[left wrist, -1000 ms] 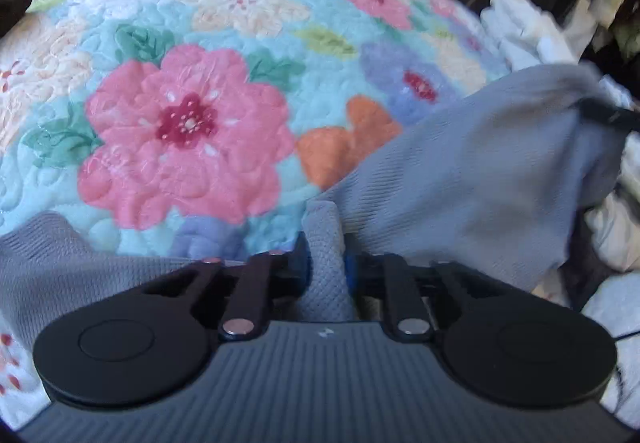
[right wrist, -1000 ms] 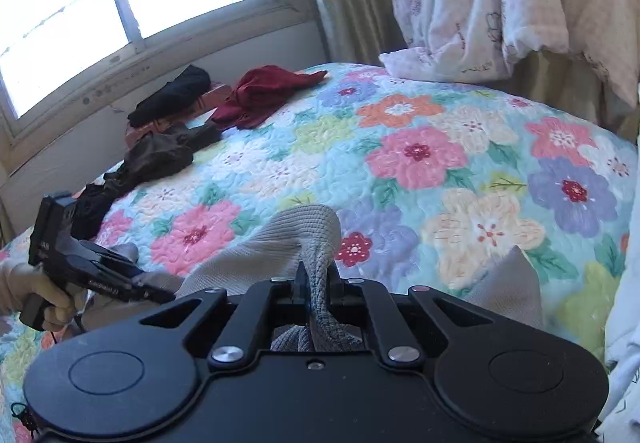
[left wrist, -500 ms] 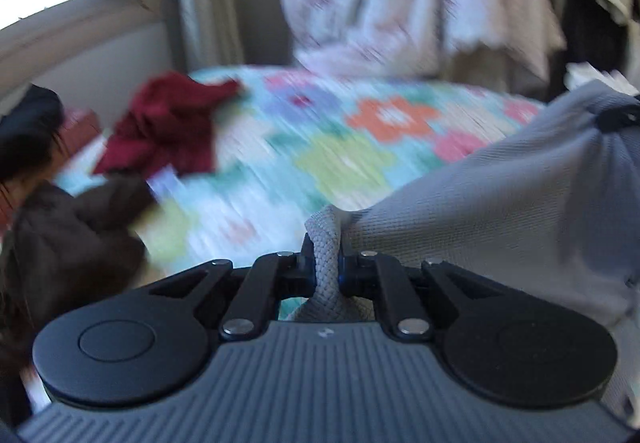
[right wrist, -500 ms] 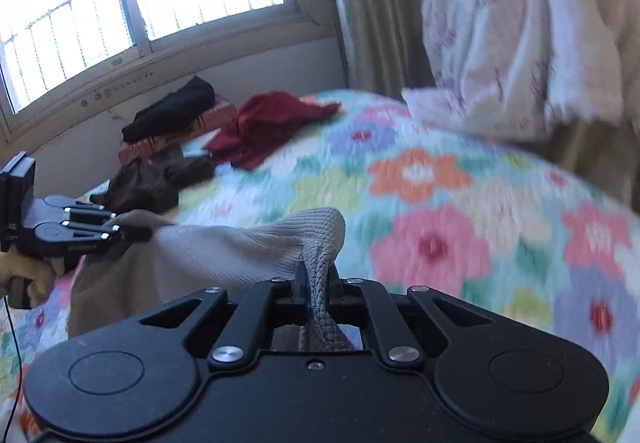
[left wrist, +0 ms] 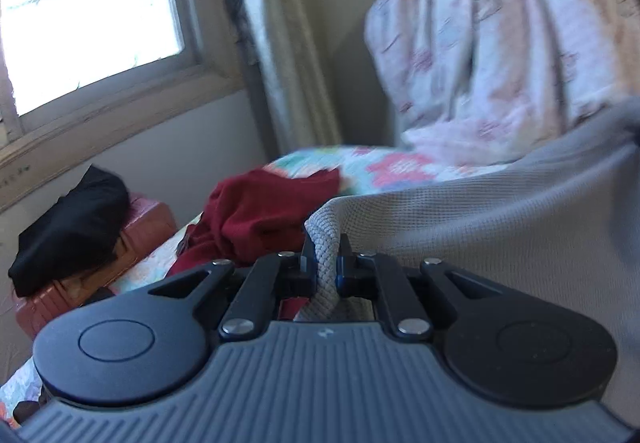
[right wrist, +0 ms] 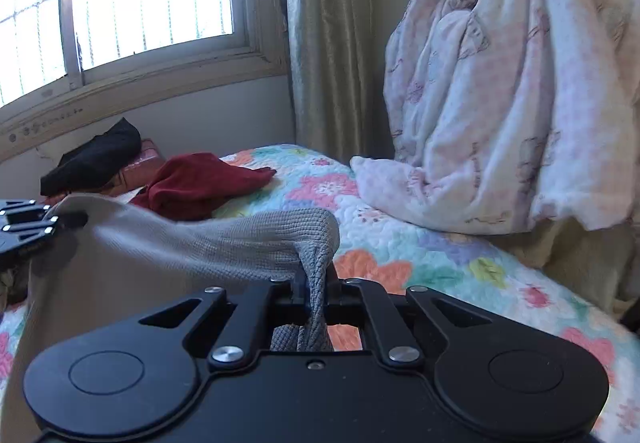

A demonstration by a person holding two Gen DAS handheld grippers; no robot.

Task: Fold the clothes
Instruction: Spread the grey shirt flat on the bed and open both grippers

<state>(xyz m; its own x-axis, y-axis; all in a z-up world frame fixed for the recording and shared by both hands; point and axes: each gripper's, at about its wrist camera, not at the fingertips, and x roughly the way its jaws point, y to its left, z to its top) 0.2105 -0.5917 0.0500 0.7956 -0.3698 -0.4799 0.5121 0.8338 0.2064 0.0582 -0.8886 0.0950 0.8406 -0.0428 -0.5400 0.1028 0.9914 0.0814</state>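
A grey knitted garment [left wrist: 500,243] hangs stretched between my two grippers above the floral quilt [right wrist: 400,243]. My left gripper [left wrist: 325,263] is shut on one bunched edge of it, and the cloth spreads away to the right in the left wrist view. My right gripper [right wrist: 316,283] is shut on another bunched edge of the garment [right wrist: 180,243], which spreads to the left there. At the left edge of the right wrist view the left gripper's black fingers [right wrist: 48,221] pinch the far corner.
A dark red garment [right wrist: 200,183] lies on the quilt beyond the grey one. A black garment [right wrist: 92,157] rests on a reddish box [left wrist: 140,227] under the window [right wrist: 140,3]. A pale pink blanket [right wrist: 500,103] is heaped at the back right.
Both grippers have lifted and swung with the grey garment held, so the views now face the window and wall instead of the quilt. The cloth is raised off the bed.
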